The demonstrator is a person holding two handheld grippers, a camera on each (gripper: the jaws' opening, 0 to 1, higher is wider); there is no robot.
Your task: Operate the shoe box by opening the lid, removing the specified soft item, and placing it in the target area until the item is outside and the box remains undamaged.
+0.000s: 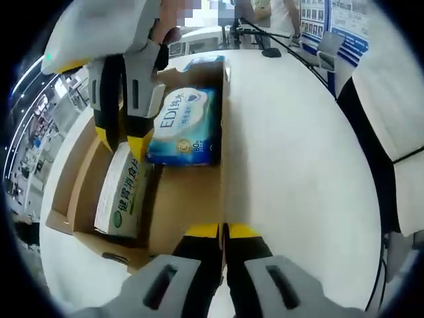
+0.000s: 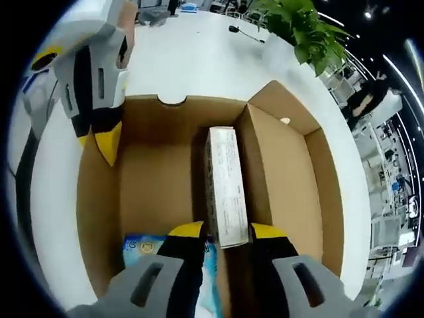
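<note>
An open brown cardboard box [image 1: 189, 205] [image 2: 291, 172] lies on a white table. Inside are a blue pack of wipes [image 1: 185, 126] [image 2: 142, 246] and a long white carton with green print [image 1: 119, 195] [image 2: 222, 185]. My left gripper [image 1: 224, 230] [image 2: 106, 142] is shut on the box's side wall, one jaw on each face. My right gripper [image 2: 227, 230] [image 1: 124, 140] reaches down into the box. Its jaws stand close against both long sides of the white carton's near end and appear to pinch it.
The white table [image 1: 298, 165] [image 2: 192, 59] spreads wide around the box. The box's lid flap [image 2: 328, 192] hangs open on the far side. A potted plant [image 2: 305, 26] and cables sit at the table's far end. A person's white sleeve [image 1: 391, 112] is close by.
</note>
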